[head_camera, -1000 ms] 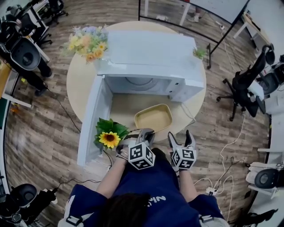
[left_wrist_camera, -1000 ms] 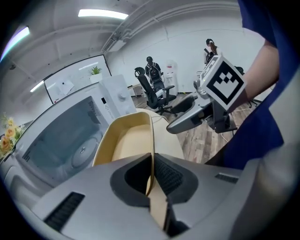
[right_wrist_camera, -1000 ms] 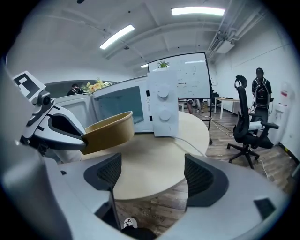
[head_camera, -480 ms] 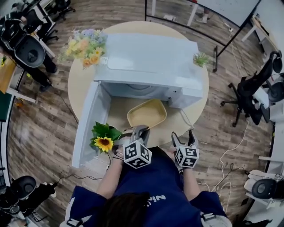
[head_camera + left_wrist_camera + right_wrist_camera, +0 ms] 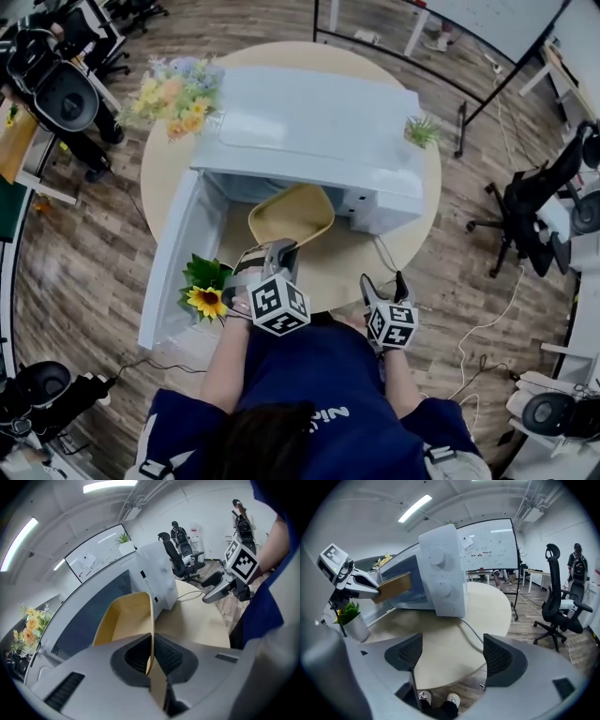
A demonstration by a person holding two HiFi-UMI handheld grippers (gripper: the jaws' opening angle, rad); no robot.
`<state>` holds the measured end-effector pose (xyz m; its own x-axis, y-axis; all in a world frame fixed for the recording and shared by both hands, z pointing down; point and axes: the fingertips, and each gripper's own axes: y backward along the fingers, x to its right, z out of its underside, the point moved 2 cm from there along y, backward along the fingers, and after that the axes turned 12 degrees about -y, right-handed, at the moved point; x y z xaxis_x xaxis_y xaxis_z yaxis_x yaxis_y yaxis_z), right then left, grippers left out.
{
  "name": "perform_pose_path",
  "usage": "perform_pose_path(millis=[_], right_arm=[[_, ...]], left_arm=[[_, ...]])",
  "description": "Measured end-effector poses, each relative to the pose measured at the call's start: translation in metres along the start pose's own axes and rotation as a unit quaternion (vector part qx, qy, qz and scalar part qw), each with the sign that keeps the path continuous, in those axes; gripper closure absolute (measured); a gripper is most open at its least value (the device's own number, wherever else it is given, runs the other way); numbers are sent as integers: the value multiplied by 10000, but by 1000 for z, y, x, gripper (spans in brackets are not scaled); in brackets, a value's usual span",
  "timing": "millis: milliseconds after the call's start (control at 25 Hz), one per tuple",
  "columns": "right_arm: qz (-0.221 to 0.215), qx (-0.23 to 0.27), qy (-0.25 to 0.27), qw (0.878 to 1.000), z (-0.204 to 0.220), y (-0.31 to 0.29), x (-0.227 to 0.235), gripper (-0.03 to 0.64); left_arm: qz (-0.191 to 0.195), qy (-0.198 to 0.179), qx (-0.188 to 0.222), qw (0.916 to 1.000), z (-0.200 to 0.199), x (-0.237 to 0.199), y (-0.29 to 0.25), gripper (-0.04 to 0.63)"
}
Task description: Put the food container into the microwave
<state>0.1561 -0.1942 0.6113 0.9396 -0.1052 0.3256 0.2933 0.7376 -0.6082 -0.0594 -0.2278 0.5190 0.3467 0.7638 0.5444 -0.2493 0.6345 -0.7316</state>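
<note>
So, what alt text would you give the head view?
Seen from above, a person's left gripper holds a tan container by its rim at the mouth of an open white microwave on a round table. The right gripper hangs open and empty beside it; a sunflower stands by the door.

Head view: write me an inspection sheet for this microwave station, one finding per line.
Surface: round table, mostly taken by the microwave.
Job's things: food container, tilted, far end at the open microwave's mouth; door open at left.
Clutter: sunflower pot, flower bouquet, small plant.
Grippers: left gripper shut on the container's rim; right gripper open, empty.
Cables: power cord across the table; more on the floor.
Surroundings: office chairs, wood floor.
</note>
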Motion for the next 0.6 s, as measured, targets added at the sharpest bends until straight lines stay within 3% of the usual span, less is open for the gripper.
perform_pose_path(millis=[600], right_arm=[[-108, 198, 119, 9997, -17, 0, -2, 221]], left_arm=[[127, 86, -158, 9998, 8, -46, -56, 577]])
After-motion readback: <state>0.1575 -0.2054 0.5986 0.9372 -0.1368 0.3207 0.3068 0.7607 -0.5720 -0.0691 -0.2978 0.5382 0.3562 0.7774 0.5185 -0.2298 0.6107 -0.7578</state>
